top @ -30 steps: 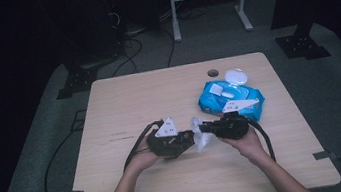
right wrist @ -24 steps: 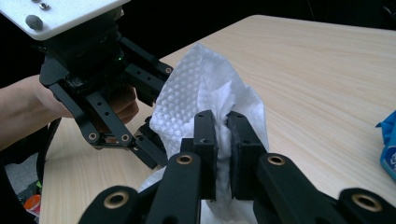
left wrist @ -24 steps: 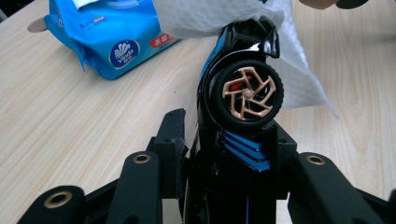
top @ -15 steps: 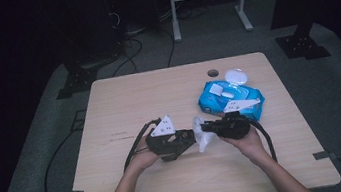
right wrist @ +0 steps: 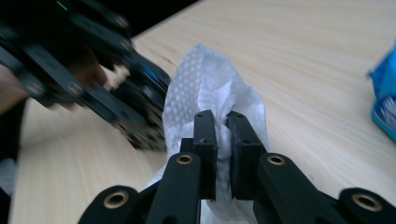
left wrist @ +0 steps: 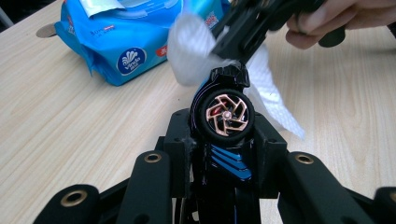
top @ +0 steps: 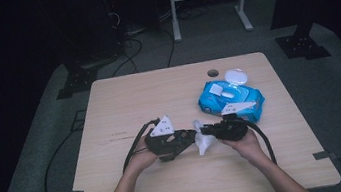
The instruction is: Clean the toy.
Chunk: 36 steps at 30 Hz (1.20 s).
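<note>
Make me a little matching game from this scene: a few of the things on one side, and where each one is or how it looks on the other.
Things:
1. toy car
2. white wipe
3. blue wipes pack
4. round hole in the table

Places or states:
A. lies on the table with its white lid flipped open
B. clamped in the left gripper
C. near the table's far edge, beyond the pack
D. pinched in the right gripper

Pairs: 1-B, 2-D, 3-A, 4-C

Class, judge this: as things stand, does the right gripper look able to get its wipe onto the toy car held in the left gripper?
Probably yes: the right gripper holds the wipe right against the toy car, which the left gripper presents with nothing between them.
</note>
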Available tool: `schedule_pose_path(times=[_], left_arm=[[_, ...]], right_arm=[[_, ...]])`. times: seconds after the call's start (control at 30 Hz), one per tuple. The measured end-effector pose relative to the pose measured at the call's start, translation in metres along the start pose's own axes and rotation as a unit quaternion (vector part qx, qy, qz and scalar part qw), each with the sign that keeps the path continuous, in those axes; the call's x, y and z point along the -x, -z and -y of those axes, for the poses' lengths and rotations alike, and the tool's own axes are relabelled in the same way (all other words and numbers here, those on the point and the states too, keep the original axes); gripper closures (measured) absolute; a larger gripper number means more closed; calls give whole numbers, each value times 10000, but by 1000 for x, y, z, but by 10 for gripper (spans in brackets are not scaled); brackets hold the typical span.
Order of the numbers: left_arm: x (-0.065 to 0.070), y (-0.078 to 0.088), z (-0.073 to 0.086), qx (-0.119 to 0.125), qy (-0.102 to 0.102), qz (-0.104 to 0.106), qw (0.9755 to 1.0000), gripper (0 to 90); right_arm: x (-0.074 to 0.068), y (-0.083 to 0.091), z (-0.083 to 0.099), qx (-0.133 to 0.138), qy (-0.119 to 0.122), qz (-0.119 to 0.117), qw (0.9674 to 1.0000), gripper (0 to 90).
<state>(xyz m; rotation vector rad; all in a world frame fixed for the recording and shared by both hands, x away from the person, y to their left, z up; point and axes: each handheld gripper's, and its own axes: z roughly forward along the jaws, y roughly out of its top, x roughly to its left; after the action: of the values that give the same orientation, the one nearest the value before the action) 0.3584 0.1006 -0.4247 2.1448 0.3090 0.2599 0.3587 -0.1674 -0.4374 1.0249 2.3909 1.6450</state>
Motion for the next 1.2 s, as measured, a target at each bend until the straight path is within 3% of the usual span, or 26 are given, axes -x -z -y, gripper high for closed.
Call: schedule_pose_path(times=[0.07,0.17,0.27,0.3,0.5,0.63,0.73,0.77,0.87,0.9,1.0,1.1,1.13,1.2], left_arm=[[0,0,0,20,26,7,10000,651],[0,-1,0,28,18,8,10000,650],[-1,-4,-1,-29,54,15,10000,650],[-1,-4,-1,-29,54,15,10000,650],[-3,-17,-12,-606,9,-72,9981,649],[-6,-28,-18,-1111,-5,-141,9937,649],[-7,-39,-22,-1635,-93,-195,9863,648],[-7,-42,-23,-1740,-76,-223,9845,647],[-10,-45,-26,-1859,12,-147,9825,644],[-10,-45,-26,-1855,-12,-132,9826,639],[-11,-38,-26,-1670,56,-65,9859,595],[-15,-24,-21,-1309,293,71,9909,569],[-15,-24,-21,-1309,293,71,9909,555],[-22,-7,-13,-981,495,184,9938,555]], right_arm=[[-2,2,-3,97,17,-50,9999,825],[3,0,2,28,-84,-42,10000,825],[10,-7,11,-299,-222,55,9993,825],[10,-7,11,-299,-222,55,9993,825],[15,6,5,-132,-206,282,9993,825],[14,10,4,-159,-109,358,9992,825],[15,10,4,-185,-74,364,9991,824],[15,10,4,-206,-50,384,9990,824],[12,9,4,-237,-33,373,9990,824],[11,9,4,-234,-9,373,9990,825],[11,9,2,-218,13,369,9991,824],[11,10,2,-207,9,376,9991,824],[11,10,2,-207,14,379,9991,824],[10,11,2,-211,26,380,9990,824]])
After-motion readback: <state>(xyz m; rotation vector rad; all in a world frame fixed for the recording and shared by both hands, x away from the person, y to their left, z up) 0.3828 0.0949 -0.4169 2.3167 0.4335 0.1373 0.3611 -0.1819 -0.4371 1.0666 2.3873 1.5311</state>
